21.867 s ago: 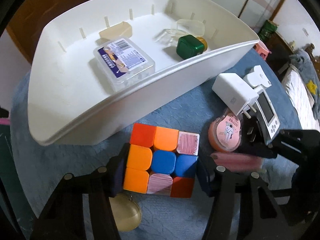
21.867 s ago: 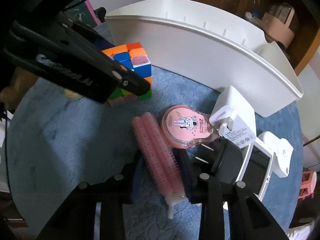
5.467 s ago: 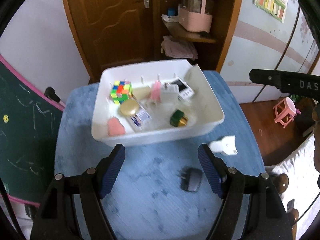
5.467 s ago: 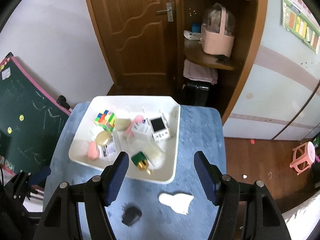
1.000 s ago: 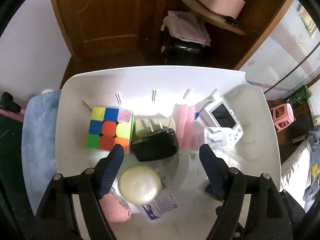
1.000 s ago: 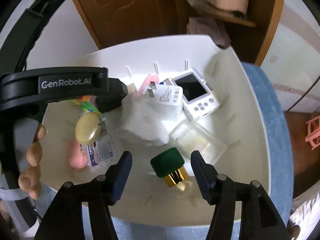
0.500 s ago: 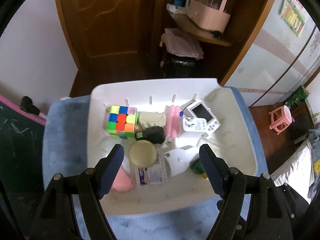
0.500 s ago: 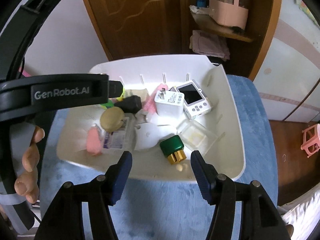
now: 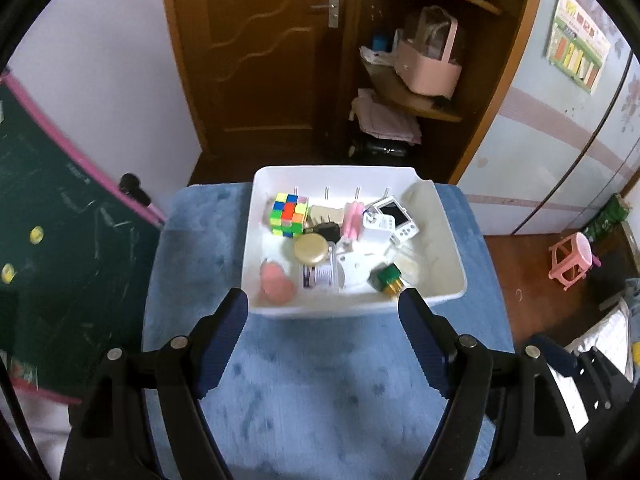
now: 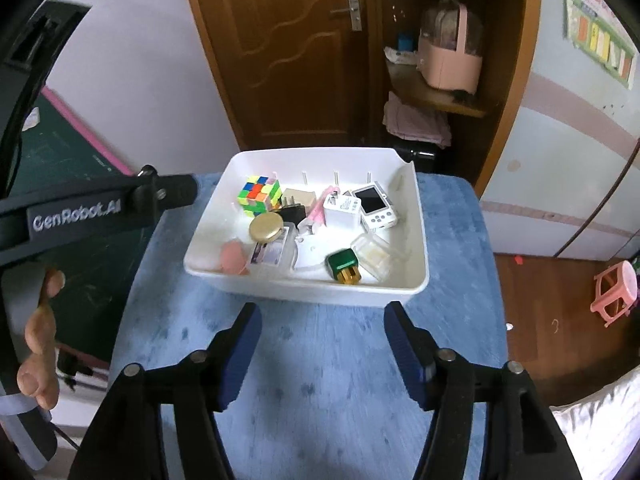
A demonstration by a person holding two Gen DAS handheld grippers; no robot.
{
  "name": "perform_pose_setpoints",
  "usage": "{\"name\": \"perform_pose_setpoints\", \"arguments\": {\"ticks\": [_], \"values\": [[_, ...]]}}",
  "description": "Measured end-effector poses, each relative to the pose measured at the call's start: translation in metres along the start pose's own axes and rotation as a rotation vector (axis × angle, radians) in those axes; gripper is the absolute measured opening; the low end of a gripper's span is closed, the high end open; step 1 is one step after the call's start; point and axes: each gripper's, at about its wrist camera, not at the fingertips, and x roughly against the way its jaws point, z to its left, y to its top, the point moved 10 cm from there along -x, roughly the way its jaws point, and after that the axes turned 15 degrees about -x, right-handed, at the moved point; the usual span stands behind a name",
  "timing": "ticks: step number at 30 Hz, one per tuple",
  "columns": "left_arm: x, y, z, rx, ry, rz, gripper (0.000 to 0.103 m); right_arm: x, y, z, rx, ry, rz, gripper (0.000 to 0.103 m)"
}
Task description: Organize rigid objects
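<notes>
While both of my grippers hang high over the blue-covered table (image 9: 320, 380), neither has hold of anything: the left gripper (image 9: 324, 336) stands with its jaws spread wide, and the right gripper (image 10: 322, 344) is spread just as wide, with only bare blue cloth between the pads of each.

Everything I can see of the task's things lies in the white bin (image 10: 420, 248), which sits ahead of both sets of fingers, in the middle of each frame, its near wall just above my fingertips. Along the far wall, toward the upper left of the bin, stands the puzzle cube (image 10: 259, 194); right of it are the black plug (image 10: 294, 212), the pink roller (image 9: 354, 220), the white charger (image 10: 340, 210) and the small white console (image 10: 374, 202). Nearer me lie the gold round compact (image 10: 266, 227), the pink tape dispenser (image 9: 274, 284), the labelled clear case (image 9: 318, 276), the green-capped bottle (image 10: 342, 266) and a clear lidded box (image 10: 372, 254).

No loose piece shows on the cloth in either view, so I judge the sorting done or nearly so. The bin's long axis runs left to right across both frames. It sits about centred before each gripper, so I cannot say which hand is nearer.
</notes>
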Motion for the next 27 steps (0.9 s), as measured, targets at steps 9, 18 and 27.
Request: {"name": "perform_pose_setpoints", "arguments": {"ticks": [9,18,27], "values": [[0.076,-0.042,-0.019,0.032,0.096,-0.047,0.081,0.077,-0.025,-0.013,0.002,0.032,-0.039,0.076],[0.115,-0.077,-0.041,0.072,0.126,-0.062,0.081,0.131,-0.043,-0.025,0.006,0.039,-0.079,0.078],[0.125,-0.086,-0.046,0.064,0.126,-0.059,0.081,0.151,-0.043,-0.025,0.015,0.029,-0.111,0.078]]}}
